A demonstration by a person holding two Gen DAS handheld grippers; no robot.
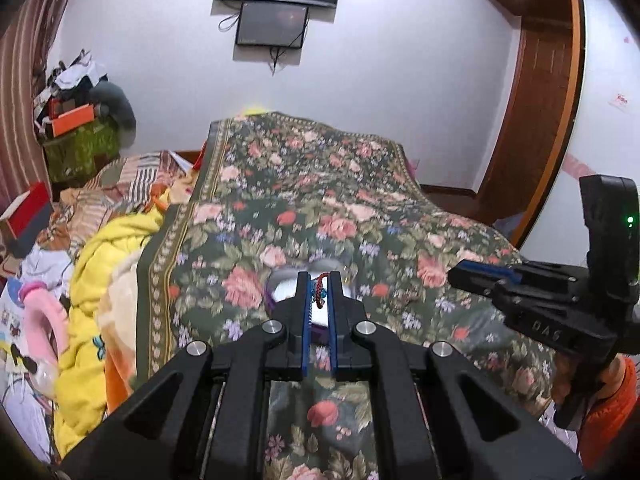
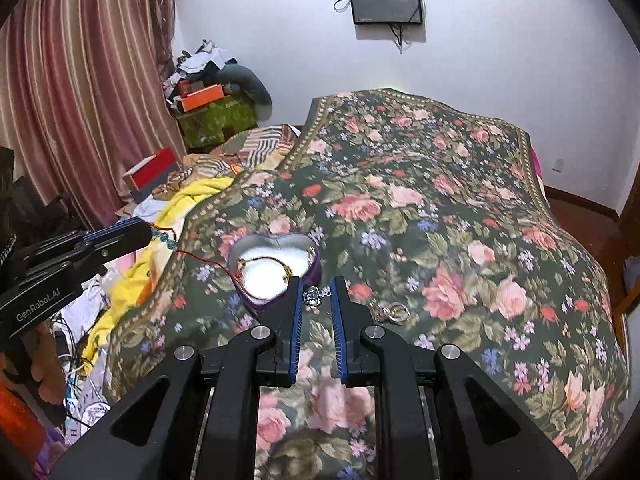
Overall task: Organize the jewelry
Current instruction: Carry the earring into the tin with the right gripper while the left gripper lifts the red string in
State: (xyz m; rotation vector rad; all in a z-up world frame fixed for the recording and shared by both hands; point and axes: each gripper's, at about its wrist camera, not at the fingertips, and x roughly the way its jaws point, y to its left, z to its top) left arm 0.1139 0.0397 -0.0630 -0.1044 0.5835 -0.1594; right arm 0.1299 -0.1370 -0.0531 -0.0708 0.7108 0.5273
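A purple heart-shaped tin (image 2: 276, 270) with a white lining lies open on the floral bedspread (image 2: 440, 208); a thin gold chain (image 2: 264, 268) lies inside it. My left gripper (image 1: 320, 280) is shut on a red braided cord bracelet (image 1: 320, 292) above the tin (image 1: 280, 286). In the right wrist view it (image 2: 148, 234) holds the cord with teal beads (image 2: 164, 238) left of the tin. My right gripper (image 2: 316, 284) is open, low over a silver pendant (image 2: 313, 295) that lies between its fingers. Silver rings (image 2: 394, 312) lie just to the right.
A yellow jacket (image 1: 104, 280) and mixed clutter lie left of the bedspread. A red box (image 2: 150, 170) and an orange box (image 2: 200, 96) sit near the striped curtain. The bed drops off at the right toward a wooden door (image 1: 536, 112).
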